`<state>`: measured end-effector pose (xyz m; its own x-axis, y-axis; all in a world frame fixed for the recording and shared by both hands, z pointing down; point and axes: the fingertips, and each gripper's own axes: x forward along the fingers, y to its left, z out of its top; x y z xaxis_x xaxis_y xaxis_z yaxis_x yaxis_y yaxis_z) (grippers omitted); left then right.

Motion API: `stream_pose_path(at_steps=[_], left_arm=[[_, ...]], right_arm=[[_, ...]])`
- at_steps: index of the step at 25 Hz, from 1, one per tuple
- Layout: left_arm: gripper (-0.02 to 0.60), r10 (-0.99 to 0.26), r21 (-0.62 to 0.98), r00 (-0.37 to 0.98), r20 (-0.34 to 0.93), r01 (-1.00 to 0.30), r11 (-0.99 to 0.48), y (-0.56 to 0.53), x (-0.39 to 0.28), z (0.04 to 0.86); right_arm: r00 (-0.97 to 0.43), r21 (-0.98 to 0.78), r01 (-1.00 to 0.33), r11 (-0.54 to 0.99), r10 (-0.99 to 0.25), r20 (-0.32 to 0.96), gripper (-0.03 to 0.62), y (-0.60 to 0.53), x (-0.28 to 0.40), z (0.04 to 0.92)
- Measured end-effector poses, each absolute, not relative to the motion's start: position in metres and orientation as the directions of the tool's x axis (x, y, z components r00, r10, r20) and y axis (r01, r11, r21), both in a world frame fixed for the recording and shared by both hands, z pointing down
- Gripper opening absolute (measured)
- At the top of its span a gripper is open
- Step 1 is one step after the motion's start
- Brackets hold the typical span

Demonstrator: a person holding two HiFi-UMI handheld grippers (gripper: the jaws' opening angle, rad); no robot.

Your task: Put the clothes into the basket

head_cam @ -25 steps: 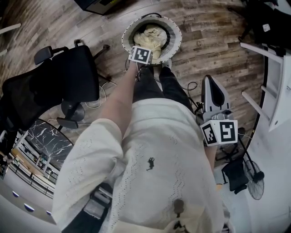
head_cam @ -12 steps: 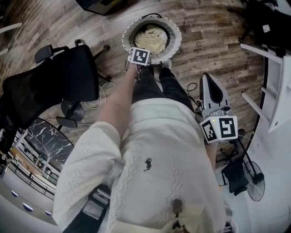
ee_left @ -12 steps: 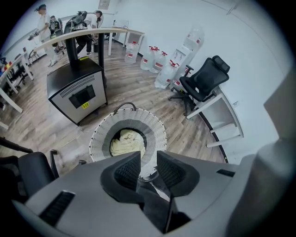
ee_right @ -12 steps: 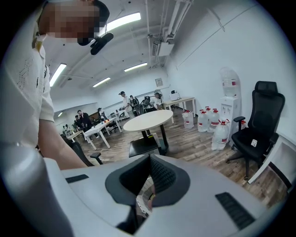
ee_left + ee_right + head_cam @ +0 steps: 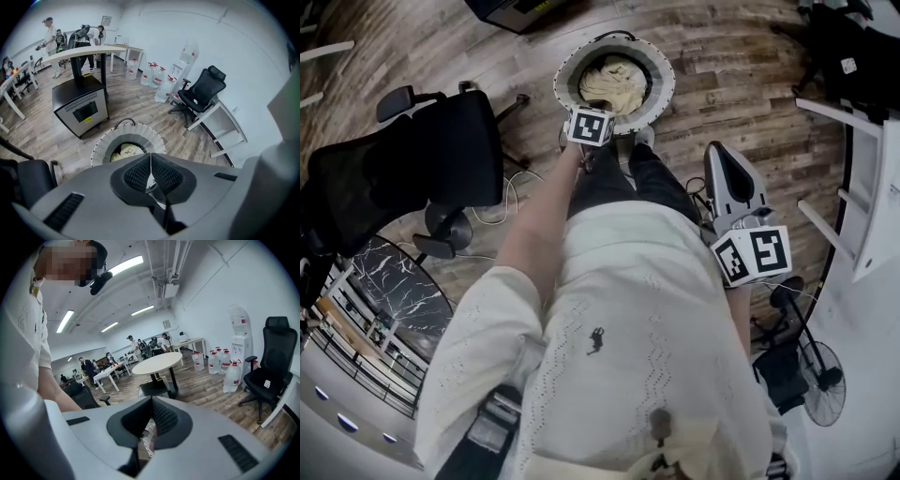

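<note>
Both grippers look empty to me now. The left gripper [image 5: 150, 161] is held over the near rim of the white laundry basket [image 5: 664, 80]. Its jaws have just been closing and are now pressed tight together with nothing between them. Its own view looks straight past them into the basket's mouth.

A second ago the cream clothes [image 5: 614, 82] were heaped up high against that gripper's marker cube. Now they lie lower and flatter, down inside the basket's grey lining, and the gripper sits a little clear above them. From where I stand, the bundle has been let go and has dropped in, and the jaws shut on air as the hand came away.

The right gripper [image 5: 151, 401] hangs at the person's right side, well apart from the basket, much where it was a second ago. Its jaw tips meet, and I see no cloth in them.

For the task, I'd say this load is done, since the cream clothes are in the basket and nothing hangs over the rim. No other loose garment shows in any view, only the black office chair [image 5: 412, 178] and some cables on the wooden floor. Either the job is finished or the next piece lies somewhere out of sight.
</note>
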<state>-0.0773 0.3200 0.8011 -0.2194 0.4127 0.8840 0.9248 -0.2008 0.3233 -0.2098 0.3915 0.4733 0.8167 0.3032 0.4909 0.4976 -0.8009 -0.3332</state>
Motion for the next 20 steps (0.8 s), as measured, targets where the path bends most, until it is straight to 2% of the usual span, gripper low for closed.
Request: stream_pose_path(at_steps=[9, 20], left_arm=[[0.021, 0.512, 0.314, -0.199, 0.835, 0.938, -0.147, 0.313, -0.092, 0.757], [0.020, 0.667, 0.328, -0.133, 0.733, 0.928, -0.176, 0.307, -0.104, 0.690]], right_arm=[[0.844, -0.359, 0.435, -0.826, 0.235, 0.482, 0.008, 0.386, -0.213, 0.474], [0.871, -0.378, 0.333, -0.864, 0.129, 0.474, 0.008, 0.371, -0.207, 0.475]])
